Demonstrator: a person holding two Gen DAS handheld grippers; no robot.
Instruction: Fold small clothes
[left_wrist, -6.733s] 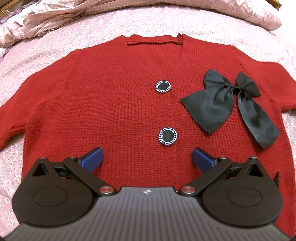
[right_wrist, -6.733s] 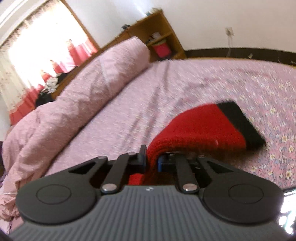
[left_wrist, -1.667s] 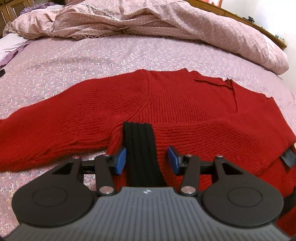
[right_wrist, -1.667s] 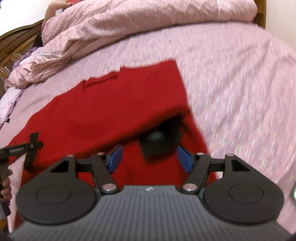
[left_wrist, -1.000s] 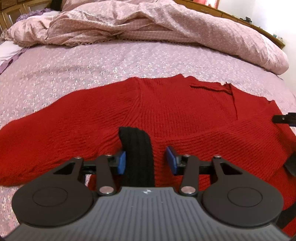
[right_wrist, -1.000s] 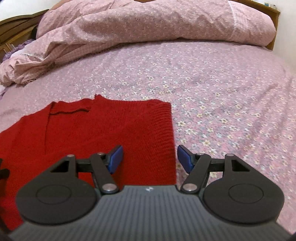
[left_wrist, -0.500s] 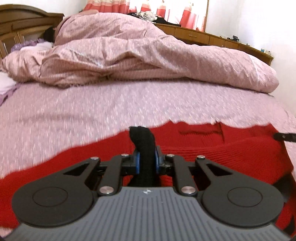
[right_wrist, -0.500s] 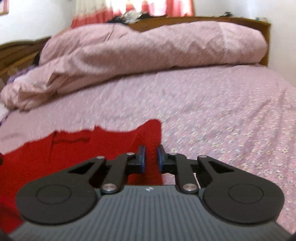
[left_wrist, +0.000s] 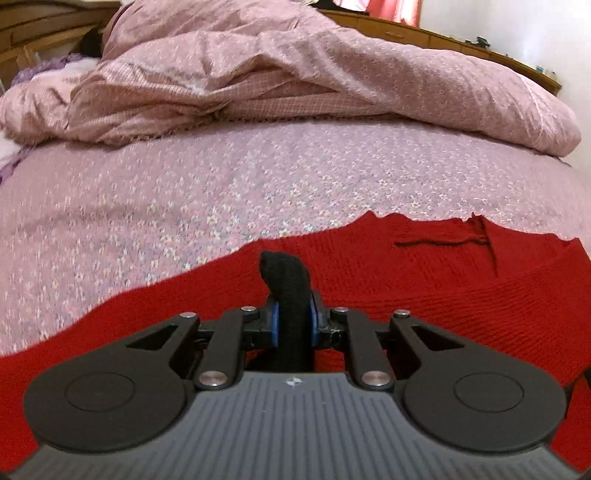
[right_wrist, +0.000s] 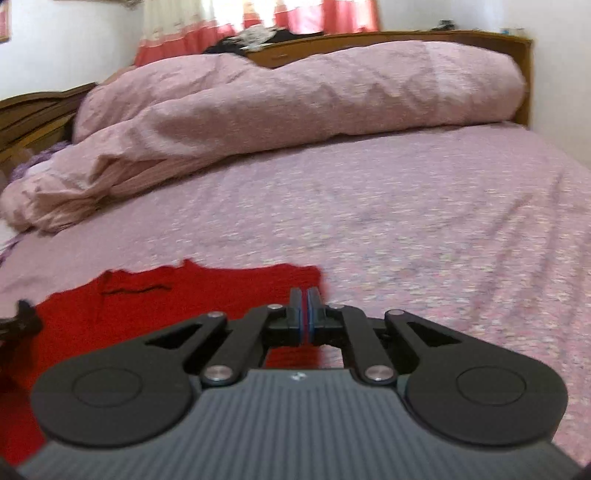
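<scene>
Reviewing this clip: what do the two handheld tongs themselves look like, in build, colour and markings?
Both look alike. The left tongs and right tongs have a ribbed grey body with a small pale mark at its front edge, flanked by two matte black rounded housings with circular recesses. Black linkage bars with silver pivot pins run to black fingers faced with blue pads. No cables or sleeves show.

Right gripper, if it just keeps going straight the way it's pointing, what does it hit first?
Probably the bedsheet just past the red cardigan edge. The right gripper looks shut on that edge; the quilt is farther. Depth is unclear.
</scene>
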